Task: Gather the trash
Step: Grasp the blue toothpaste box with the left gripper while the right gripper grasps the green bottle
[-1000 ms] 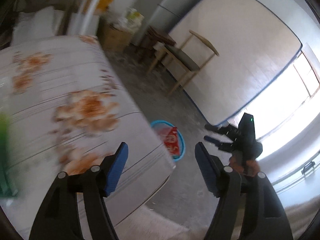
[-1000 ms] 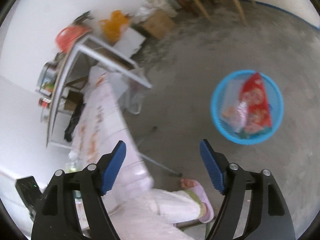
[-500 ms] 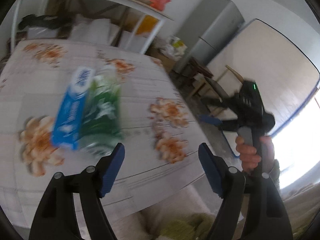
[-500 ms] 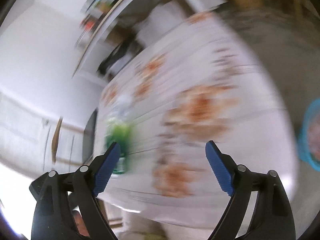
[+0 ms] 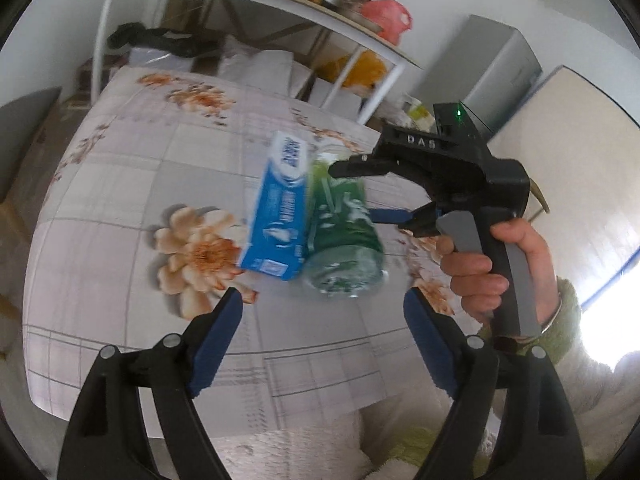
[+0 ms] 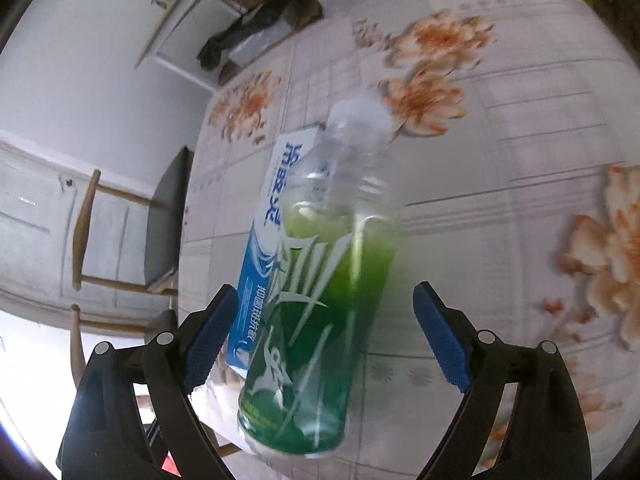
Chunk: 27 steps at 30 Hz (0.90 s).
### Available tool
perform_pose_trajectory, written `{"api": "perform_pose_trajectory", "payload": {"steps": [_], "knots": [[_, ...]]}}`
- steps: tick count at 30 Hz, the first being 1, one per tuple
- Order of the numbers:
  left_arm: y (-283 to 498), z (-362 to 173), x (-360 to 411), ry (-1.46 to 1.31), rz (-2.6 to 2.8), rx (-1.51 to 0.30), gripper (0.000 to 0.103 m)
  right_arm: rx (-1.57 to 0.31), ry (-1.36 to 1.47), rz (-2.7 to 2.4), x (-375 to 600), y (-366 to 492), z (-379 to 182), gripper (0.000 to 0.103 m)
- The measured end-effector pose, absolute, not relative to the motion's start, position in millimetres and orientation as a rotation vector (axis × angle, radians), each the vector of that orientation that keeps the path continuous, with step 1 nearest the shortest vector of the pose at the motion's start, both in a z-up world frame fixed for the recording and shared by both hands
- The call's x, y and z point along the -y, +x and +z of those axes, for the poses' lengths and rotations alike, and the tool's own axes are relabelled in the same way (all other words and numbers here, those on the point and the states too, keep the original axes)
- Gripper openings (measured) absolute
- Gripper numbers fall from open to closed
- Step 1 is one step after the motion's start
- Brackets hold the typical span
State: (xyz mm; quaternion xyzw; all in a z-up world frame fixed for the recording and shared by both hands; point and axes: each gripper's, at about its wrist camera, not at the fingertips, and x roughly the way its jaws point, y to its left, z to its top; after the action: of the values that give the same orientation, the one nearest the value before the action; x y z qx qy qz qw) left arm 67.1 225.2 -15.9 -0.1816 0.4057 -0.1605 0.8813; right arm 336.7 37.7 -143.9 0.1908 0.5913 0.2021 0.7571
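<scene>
So, status from both wrist views:
left gripper (image 5: 320, 332): bottom centre of the left wrist view, jaws wide and have just been opening further; nothing between the pads, nothing touched. It hangs over the near edge of the table (image 5: 120, 184).
right gripper (image 6: 320, 328): bottom centre of its own view, jaws about as wide as we see them, having opened a little more just now. The bottle sits between the pads but neither pad presses on it, so no grip yet. In the left wrist view the same gripper (image 5: 352, 192) is at centre right, straddling the bottle from above, held by the person's hand (image 5: 492, 268).
green bottle (image 6: 316, 300): lying on the floral tablecloth, centre of the right wrist view, clear neck pointing up-frame, green label toward us. Blurred, so we can't tell if it is fully empty.
blue box (image 6: 264, 240): flat on the cloth, left of the bottle and touching or just beside it.
done: nothing we can confirm; no bin shows in either view.
left: we judge both items still need picking up and carrying off, bottle first.
</scene>
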Motion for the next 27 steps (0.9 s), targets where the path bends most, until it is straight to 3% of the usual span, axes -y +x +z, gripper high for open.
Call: {"api": "perform_pose_trajectory", "payload": {"steps": [2, 4, 5, 12, 23, 27], "knots": [[68.0, -18.5, -229.8, -0.392, -0.323, -0.845, 0.080, -1.296, 0.401, 0.437, -44.2, 335.4, -149.6, 0.081], [74.3, -19.4, -234.2, -0.407, -0.310, -0.841, 0.080, -1.299, 0.390, 0.445, -47.0, 335.8, -153.6, 0.066], [78.8, -19.3, -235.9, -0.415, -0.304, -0.840, 0.080, -1.296, 0.403, 0.459, -47.0, 338.2, -155.8, 0.065], [120.5, -24.8, -227.9, -0.347, -0.225, -0.867, 0.080, -1.246, 0.398, 0.437, -5.6, 318.0, -148.8, 0.063], [170.5, -59.5, -160.0, 0.148, -0.082, -0.932, 0.080, -1.198, 0.430, 0.289, 83.0, 275.8, -146.8, 0.063], [178.1, -66.2, -167.2, 0.122, -0.041, -0.968, 0.069, -1.175, 0.471, 0.289, 91.8, 267.9, -148.9, 0.063]]}}
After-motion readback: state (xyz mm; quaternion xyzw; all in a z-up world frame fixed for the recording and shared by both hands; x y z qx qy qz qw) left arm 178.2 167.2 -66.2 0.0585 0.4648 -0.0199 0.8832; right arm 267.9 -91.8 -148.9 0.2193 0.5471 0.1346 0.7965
